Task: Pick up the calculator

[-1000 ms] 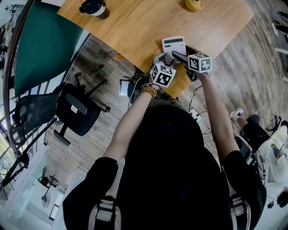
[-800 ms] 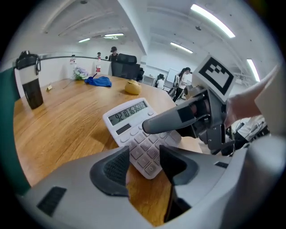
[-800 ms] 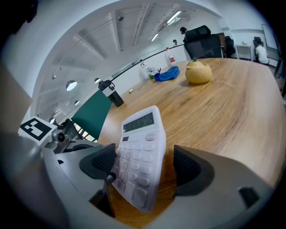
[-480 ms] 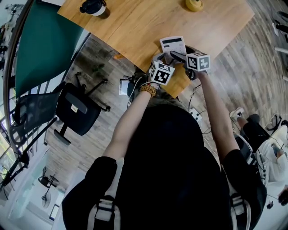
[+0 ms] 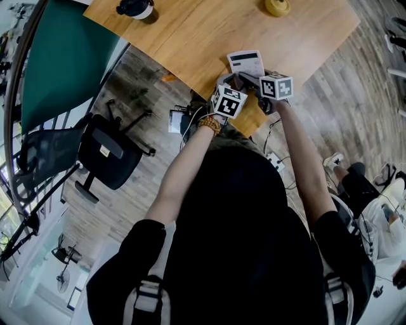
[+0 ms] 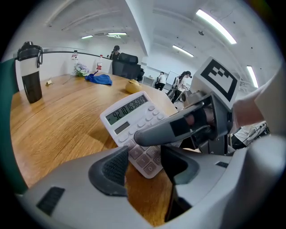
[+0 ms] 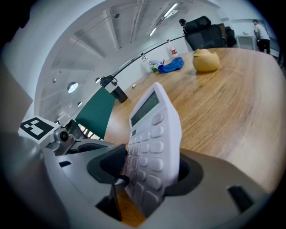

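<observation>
A white calculator (image 5: 244, 62) lies at the near corner of the wooden table (image 5: 190, 32), display away from me. My right gripper (image 5: 246, 79) comes at it from the right and its jaws are closing. In the right gripper view the calculator (image 7: 152, 143) stands edgewise between the two pads of that gripper (image 7: 145, 172), which touch its key face and its back. My left gripper (image 5: 231, 81) sits just left of it, open. In the left gripper view the calculator's (image 6: 134, 116) near corner lies in the gap of the left gripper (image 6: 145, 167), with the right gripper's finger (image 6: 170, 127) across the keys.
A dark bottle (image 5: 133, 9) stands at the table's far left and a yellow object (image 5: 274, 6) at the far edge. A blue cloth (image 6: 100, 79) lies farther back. Below the table edge are a black office chair (image 5: 104, 155), a green panel (image 5: 60, 63) and cables on the wooden floor.
My right gripper has edged left onto the calculator and its jaws have narrowed around it. The left gripper and the calculator have hardly moved.
</observation>
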The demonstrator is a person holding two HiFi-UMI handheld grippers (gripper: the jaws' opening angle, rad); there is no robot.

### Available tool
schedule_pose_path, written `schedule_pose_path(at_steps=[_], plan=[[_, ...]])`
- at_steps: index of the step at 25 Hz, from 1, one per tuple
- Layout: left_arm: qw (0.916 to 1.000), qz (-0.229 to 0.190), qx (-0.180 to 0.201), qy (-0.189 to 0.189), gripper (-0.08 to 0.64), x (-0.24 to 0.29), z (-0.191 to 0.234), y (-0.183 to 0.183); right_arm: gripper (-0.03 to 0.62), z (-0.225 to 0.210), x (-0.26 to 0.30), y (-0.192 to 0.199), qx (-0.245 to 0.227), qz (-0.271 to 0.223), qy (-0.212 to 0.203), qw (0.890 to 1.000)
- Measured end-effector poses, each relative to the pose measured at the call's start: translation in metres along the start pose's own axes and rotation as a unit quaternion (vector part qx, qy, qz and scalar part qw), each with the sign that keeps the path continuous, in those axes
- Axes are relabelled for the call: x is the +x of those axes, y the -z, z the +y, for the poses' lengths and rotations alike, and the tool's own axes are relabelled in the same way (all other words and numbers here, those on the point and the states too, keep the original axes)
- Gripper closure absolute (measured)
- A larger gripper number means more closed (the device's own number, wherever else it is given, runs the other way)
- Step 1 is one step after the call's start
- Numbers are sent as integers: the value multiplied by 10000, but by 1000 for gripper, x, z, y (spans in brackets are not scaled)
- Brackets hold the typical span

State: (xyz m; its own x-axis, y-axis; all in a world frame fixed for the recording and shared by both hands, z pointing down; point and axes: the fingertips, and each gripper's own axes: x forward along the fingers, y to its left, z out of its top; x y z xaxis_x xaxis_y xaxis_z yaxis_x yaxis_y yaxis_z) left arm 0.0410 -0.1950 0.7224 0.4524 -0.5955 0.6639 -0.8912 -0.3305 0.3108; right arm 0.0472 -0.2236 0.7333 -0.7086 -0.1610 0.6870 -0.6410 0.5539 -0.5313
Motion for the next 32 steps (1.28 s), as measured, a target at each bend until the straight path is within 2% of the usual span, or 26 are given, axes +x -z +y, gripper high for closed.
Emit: schedule_pose_path(at_steps=[3,6,10,12,16,24,32], plan=[[10000,-7,44,-30,310,0,0,0,373,-3,-1,-4,234,-155,49,9996],[9999,12,107,-72,310,3,-1,1,384,-7,-1,-3,452,-209,12,9988],[9998,91,-111,-105,266,2,6,3,412,-8,-6,-2,846,-323,-97,9958],[9998,142,-100,-105,262,1,7,2,438,-7,-8,-3,940,-426,-158,9945],[10000,58,5,-73,262,-4,5,-6,470,-6,-14,-8,1017,-645,-127,9926],[9995,-283,159,-8,262,-22,3,-30,495,-19,-31,-21,1191,-908,-56,9887],[9989,-386,235,-76,262,-27,2,-45,505,-25,-49,-40,1096,-1136,30,9875]])
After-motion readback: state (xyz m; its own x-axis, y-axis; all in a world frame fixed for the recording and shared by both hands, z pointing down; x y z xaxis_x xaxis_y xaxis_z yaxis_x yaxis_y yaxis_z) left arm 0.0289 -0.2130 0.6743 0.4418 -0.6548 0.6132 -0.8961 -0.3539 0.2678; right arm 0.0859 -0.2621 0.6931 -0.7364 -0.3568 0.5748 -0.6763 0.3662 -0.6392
